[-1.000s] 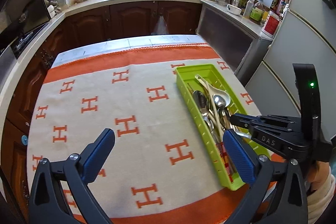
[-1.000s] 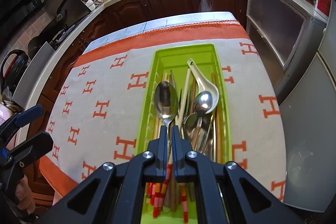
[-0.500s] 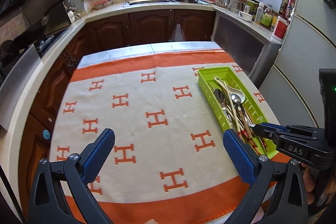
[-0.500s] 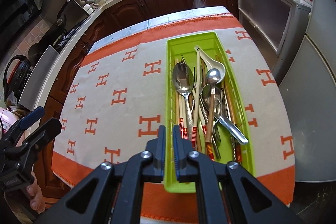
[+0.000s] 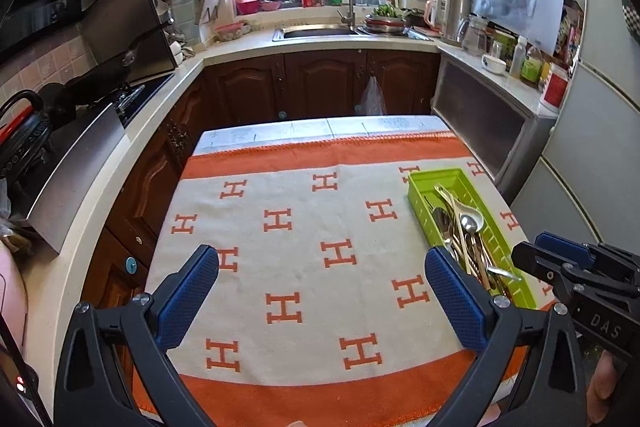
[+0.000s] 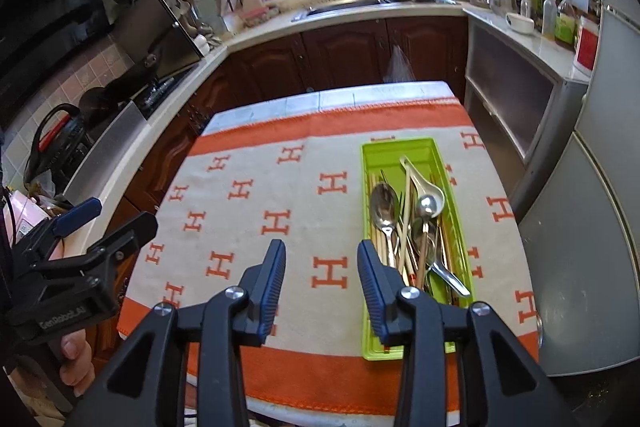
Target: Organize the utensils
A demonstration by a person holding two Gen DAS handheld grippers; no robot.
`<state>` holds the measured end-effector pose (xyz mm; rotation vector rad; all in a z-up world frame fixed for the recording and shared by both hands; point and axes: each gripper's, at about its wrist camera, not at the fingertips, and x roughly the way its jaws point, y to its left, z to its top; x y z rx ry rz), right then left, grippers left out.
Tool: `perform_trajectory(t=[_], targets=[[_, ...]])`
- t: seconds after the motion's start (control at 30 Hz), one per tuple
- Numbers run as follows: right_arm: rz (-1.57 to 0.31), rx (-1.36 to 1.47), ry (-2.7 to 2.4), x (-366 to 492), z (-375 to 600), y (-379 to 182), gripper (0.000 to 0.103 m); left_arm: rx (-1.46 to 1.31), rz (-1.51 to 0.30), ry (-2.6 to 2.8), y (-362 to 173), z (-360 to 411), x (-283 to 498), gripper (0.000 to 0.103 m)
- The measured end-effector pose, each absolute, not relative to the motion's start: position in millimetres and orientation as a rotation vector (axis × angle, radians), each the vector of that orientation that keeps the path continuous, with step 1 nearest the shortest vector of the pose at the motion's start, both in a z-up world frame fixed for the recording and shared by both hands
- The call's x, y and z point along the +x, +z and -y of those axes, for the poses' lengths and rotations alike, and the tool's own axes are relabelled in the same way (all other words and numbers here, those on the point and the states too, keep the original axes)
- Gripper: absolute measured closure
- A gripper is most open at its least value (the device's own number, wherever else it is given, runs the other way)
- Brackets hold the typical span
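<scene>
Two tools in play, both empty. Left wrist view: we hold left tool (image 5: 322, 293) spread wide over bare patterned cloth (image 5: 304, 227) on table; green tray (image 5: 416, 187) sits toward table's right side, utensils (image 5: 460, 231) piled inside, likely gathered there to keep them together. Right wrist view: right tool (image 6: 321, 277) parted, nothing between pads, hovering just left of tray's near end. Steel spoon (image 6: 384, 207) and white ladle spoon (image 6: 430, 189) lie lengthwise, matching tray's long shape.
</scene>
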<state>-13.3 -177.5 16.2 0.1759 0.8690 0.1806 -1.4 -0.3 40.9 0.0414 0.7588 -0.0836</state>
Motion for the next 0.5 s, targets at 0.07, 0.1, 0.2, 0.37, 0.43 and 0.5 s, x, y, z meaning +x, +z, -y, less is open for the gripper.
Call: perform_trajectory(t=[0.07, 0.1, 0.2, 0.37, 0.43, 0.5], targets=[[-0.853, 0.178, 0.183, -16.0, 172.0, 20.9, 0.063, 0.027, -0.761, -0.071, 43.3, -1.7, -3.2, 0.001], [-0.848, 0.175, 0.18, -16.9, 169.5, 21.9, 0.063, 0.018, -0.767, -0.067, 43.4, -2.9, -3.8, 0.001], [-0.839, 0.171, 0.165, -17.9, 163.8, 21.2, 0.063, 0.013, -0.778, -0.044, 41.8, -5.7, -5.9, 0.001], [-0.837, 0.153, 0.141, -18.3, 158.8, 18.4, 0.063, -0.024, -0.798, 0.001, 35.3, -13.2, -8.1, 0.001], [-0.83, 0.145, 0.129, -19.3, 156.6, 18.3, 0.063, -0.035, -0.81, 0.008, 31.7, -15.8, -7.1, 0.001], [-0.829, 0.137, 0.122, -19.4, 154.7, 17.0, 0.063, -0.04, -0.829, 0.012, 27.2, -17.1, -5.2, 0.001]])
